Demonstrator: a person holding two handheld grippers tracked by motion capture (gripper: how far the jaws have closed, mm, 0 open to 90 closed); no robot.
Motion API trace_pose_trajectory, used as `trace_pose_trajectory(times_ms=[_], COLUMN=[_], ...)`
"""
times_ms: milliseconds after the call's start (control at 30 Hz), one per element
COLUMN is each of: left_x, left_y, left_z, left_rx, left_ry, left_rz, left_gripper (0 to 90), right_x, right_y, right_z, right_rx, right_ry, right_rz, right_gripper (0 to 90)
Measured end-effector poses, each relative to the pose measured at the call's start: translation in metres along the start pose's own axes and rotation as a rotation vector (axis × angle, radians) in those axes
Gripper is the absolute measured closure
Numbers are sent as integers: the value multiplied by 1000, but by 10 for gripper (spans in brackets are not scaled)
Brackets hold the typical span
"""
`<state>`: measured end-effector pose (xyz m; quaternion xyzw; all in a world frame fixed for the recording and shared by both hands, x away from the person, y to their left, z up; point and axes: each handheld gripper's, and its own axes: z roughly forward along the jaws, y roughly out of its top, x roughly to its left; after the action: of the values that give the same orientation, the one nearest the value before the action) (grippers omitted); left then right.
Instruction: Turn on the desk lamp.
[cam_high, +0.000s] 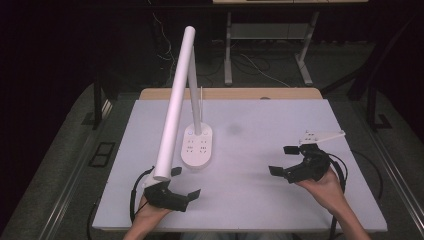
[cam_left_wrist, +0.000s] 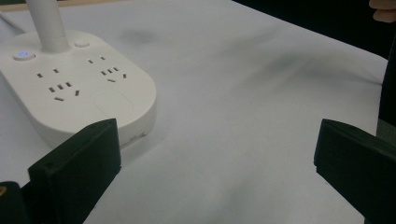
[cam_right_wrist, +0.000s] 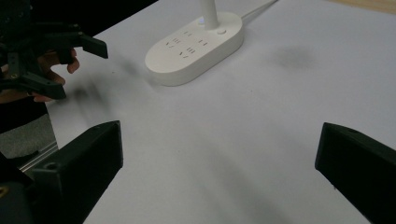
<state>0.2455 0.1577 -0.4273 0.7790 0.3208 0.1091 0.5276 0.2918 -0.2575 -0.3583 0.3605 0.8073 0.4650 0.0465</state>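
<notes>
Desk lamp (cam_high: 197, 147) is standing mid-table; left gripper (cam_high: 186, 184) is hovering just beside its base, right gripper (cam_high: 282, 160) well apart, both jaws gaping wide, gripping nothing.

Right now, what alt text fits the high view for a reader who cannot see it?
A white desk lamp with a socket base stands on a white table. Two hand-held grippers, left gripper and right gripper, hover open on either side, holding nothing.

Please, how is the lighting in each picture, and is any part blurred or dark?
High view: the white table top is evenly lit and sharp, the floor around it dark. Left gripper view: the white oval lamp base with sockets is sharp, its near black jaws soft. Right gripper view: faint grey smudges on the table, near jaws blurred.
</notes>
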Motion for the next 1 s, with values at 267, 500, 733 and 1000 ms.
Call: trace_pose_trajectory(times_ms=[267, 500, 733, 1000], left_x=[1, 0, 0, 1], left_y=[0, 0, 0, 0], left_z=[0, 0, 0, 0], left_rx=[2, 1, 1, 1], left_ry=[0, -3, -5, -8], left_rz=[5, 2, 4, 4], left_gripper=[0, 0, 0, 0], right_x=[-2, -6, -10, -8], right_y=[17, 27, 42, 56], right_z=[5, 13, 27, 44], right_rx=[-1, 8, 19, 41], right_ry=[8, 9, 10, 7], right_rz=[-9, -13, -7, -19], right_gripper=[5, 5, 5, 5])
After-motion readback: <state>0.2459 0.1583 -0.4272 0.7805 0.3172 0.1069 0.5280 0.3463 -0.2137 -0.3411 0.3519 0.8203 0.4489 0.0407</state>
